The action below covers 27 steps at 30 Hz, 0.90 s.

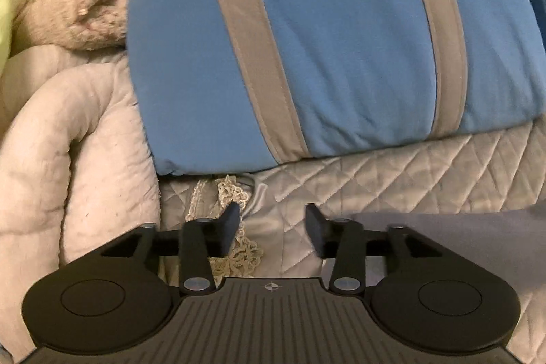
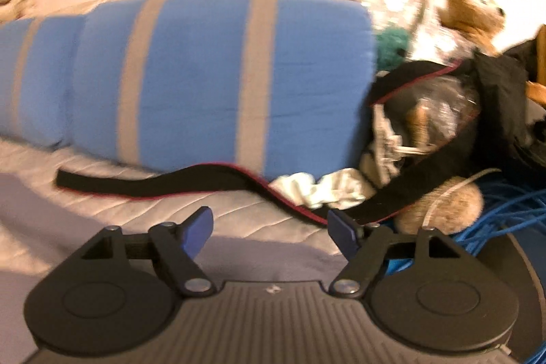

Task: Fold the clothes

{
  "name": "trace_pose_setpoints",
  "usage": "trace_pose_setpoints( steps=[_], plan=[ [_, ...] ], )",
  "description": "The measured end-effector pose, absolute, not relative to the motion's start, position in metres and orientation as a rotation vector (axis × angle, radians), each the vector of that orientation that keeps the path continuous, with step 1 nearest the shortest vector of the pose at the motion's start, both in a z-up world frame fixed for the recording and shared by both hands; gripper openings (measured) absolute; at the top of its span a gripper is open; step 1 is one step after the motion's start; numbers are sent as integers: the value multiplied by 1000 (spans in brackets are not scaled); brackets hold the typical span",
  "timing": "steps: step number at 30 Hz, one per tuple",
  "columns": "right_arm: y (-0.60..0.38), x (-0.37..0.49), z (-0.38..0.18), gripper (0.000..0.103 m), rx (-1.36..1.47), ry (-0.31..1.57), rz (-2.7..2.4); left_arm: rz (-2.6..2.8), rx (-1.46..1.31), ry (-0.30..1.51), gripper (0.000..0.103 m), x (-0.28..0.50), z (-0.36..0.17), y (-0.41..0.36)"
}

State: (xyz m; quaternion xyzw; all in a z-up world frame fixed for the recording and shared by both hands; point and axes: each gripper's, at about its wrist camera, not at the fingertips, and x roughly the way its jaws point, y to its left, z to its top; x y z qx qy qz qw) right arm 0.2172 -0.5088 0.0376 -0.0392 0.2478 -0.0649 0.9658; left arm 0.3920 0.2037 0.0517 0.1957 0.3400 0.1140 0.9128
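— Two hand-held grippers are showing, both standing open and empty: left hand-held gripper [image 1: 273, 227], right hand-held gripper [image 2: 269, 229].
— Where is the clothing lying?
— Blue striped garment [image 1: 324, 40], folded, is resting on the quilted bed [image 1: 409, 166]. Only the right view is showing a black strap [image 2: 163, 183] and a teddy bear [image 2: 471, 9]; lace trim [image 1: 235, 193] is appearing only on the left.

The blue garment with grey stripes [image 1: 341, 33] is lying folded into a thick, rounded bundle on the quilted bedcover. Its grey bands are running across it from the far side to the near edge. In the right wrist view the same bundle [image 2: 198, 81] is stretching wide, with its right end squared off. A grey-lilac cloth [image 2: 68, 210] is lying flat nearer to me, in front of the bundle and apart from it.
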Motion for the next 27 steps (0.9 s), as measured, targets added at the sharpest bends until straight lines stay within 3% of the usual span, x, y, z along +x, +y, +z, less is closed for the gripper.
trace_pose_setpoints(
  steps=[3,14,20,23,27],
  plan=[
    [-483,207,37,88,-135,520,-77,180,454,712,64,372,49,199],
    [-379,157,29,102,-202,590,144,-1,385,795,66,296,31,195],
    [-330,126,19,103,-207,614,219,-52,151,842,66,283,10,217],
    [-314,115,15,103,-200,627,247,-32,-73,854,64,287,-3,242],
    [-300,104,13,103,-200,644,277,-47,-372,905,47,297,-25,269]
  ],
)
